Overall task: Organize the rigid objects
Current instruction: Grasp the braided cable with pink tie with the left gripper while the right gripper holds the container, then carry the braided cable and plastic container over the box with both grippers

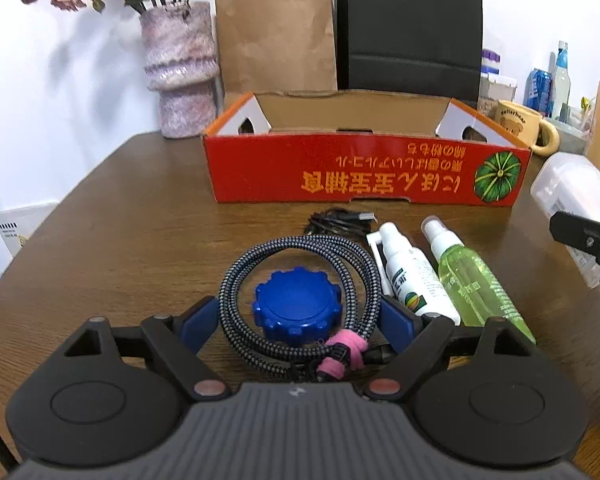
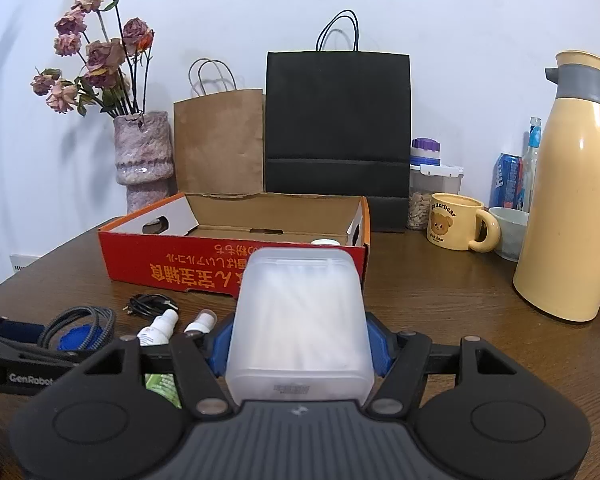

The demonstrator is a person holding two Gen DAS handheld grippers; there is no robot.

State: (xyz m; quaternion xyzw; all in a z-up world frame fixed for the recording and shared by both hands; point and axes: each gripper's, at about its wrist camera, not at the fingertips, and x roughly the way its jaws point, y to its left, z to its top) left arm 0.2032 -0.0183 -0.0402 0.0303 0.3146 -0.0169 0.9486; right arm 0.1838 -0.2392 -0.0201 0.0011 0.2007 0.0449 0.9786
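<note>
Item: coil of braided black-and-white cable (image 1: 300,288), round loop lying flat on the brown wooden table (image 1: 120,220), its bound end, wrapped in a pink strap (image 1: 346,352), toward the tool. The left gripper (image 1: 306,320) straddles it, a blue pad against each outer edge of the coil; whether the pads press it cannot be told.

Inside the loop: blue plastic cap (image 1: 296,306), ribbed rim, flat top up.

Just right of the left gripper: white plastic spray bottle (image 1: 412,276) and clear green spray bottle (image 1: 468,280), side by side, both lying down, long axes running away from the tool, nozzles at the far end. Ahead of them, a small bundle of thin black cable (image 1: 336,220).

Beyond: open red cardboard box (image 1: 364,176), shallow, printed side facing the tool with its lettering upside down.

Item: frosted translucent plastic box (image 2: 300,320), rounded corners, pinched between the right gripper (image 2: 300,344) pads, pale contents indistinct, long axis pointing ahead toward the red box.

Behind the box: mottled pink ceramic vase (image 2: 142,156) with dried roses, brown paper bag (image 2: 220,140), black paper bag (image 2: 338,120). Right of the right gripper: cream bear mug (image 2: 454,222), tall cream thermos jug (image 2: 572,216).
</note>
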